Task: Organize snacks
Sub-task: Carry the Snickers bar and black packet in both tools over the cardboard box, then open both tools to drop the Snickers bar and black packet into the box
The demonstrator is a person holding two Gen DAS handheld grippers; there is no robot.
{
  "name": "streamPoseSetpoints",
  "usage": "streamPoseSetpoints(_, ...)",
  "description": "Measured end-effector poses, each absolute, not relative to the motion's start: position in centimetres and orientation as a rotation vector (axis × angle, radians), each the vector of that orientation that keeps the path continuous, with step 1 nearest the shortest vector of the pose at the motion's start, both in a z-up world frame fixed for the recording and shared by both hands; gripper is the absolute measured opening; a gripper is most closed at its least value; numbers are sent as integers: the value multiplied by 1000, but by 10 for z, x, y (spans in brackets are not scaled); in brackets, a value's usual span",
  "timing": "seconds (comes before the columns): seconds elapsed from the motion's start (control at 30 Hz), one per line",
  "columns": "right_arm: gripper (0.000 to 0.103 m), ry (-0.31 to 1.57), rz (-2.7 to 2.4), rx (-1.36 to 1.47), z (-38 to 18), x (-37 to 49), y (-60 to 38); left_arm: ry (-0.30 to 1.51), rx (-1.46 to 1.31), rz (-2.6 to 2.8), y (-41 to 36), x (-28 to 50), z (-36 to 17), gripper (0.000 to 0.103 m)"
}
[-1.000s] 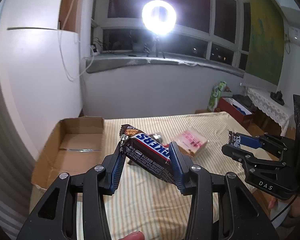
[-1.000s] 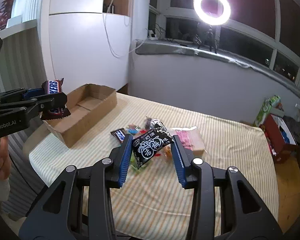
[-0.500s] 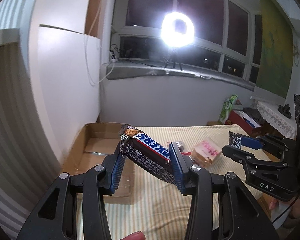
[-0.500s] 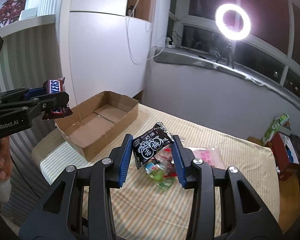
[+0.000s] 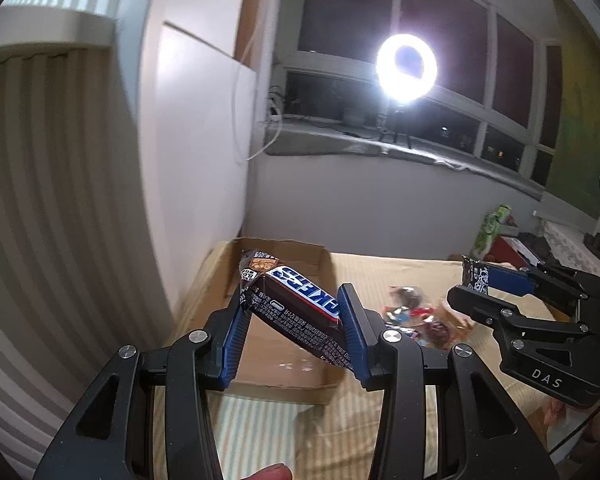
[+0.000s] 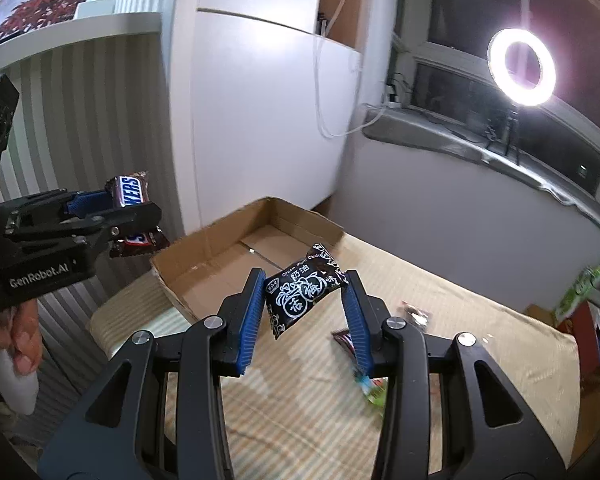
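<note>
My left gripper [image 5: 292,312] is shut on a brown Snickers bar [image 5: 296,312], held in the air above the near end of an open cardboard box [image 5: 323,268]. It also shows in the right wrist view [image 6: 112,216] with the bar [image 6: 130,196]. My right gripper [image 6: 303,292] is shut on a black plum candy packet [image 6: 303,288], held above the striped tablecloth [image 6: 300,420] just right of the box [image 6: 204,264]. In the left wrist view that gripper [image 5: 479,284] is at the right. The box looks empty.
Several loose snacks [image 5: 415,312] lie on the cloth right of the box; they also show in the right wrist view [image 6: 379,368]. A white cabinet [image 6: 260,128] and a striped wall stand behind the box. A ring light [image 5: 405,66] shines from the windowsill.
Both grippers have swung left toward the cardboard box, each still holding its snack. The box now sits nearer the centre of both views and the snack pile has shifted right.
</note>
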State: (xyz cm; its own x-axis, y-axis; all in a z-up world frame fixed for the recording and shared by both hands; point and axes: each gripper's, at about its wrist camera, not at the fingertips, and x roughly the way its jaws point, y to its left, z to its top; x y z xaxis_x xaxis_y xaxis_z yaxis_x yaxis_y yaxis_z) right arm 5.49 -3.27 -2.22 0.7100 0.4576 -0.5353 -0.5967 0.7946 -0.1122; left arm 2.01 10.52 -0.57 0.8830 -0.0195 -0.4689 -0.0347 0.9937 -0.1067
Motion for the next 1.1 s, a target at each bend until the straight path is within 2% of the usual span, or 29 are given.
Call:
streamPoseSetpoints(0.4, 41, 555, 683, -307, -46, 85, 19, 537, -144, 84, 145, 40, -30, 42)
streamPoseSetpoints(1.1, 41, 650, 725, -315, -94, 140, 49, 658, -181, 96, 167, 88, -73, 42)
